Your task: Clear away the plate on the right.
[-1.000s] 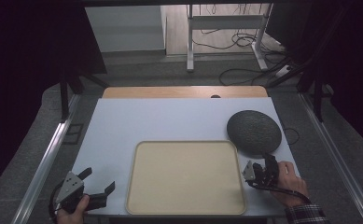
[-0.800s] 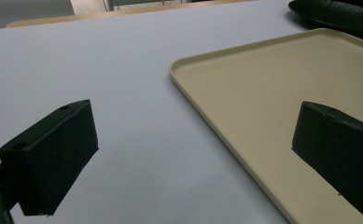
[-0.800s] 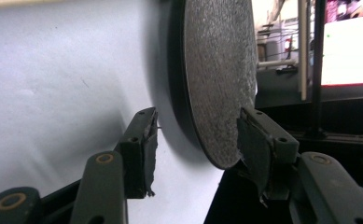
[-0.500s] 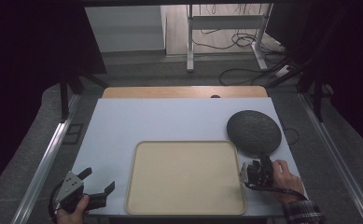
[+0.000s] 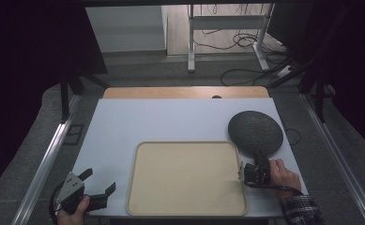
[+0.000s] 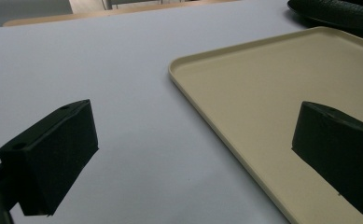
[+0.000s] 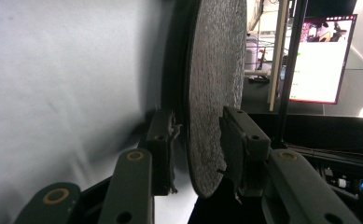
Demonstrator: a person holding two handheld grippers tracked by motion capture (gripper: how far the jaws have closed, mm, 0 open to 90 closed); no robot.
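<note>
Beige tray (image 5: 186,180); speckled dark-grey round plate (image 5: 255,131); pale-blue table (image 5: 161,122); plaid sleeve (image 5: 300,208).

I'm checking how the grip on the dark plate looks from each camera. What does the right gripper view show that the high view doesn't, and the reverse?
The right gripper view alone shows the dark round plate edge-on between its two jaws, one each side of the near rim, with a lit monitor behind. The high view alone shows the beige tray, the left gripper standing open near the table's front left corner, and both hands. Both show the plate, the right gripper at its near edge, and the pale tabletop.
</note>
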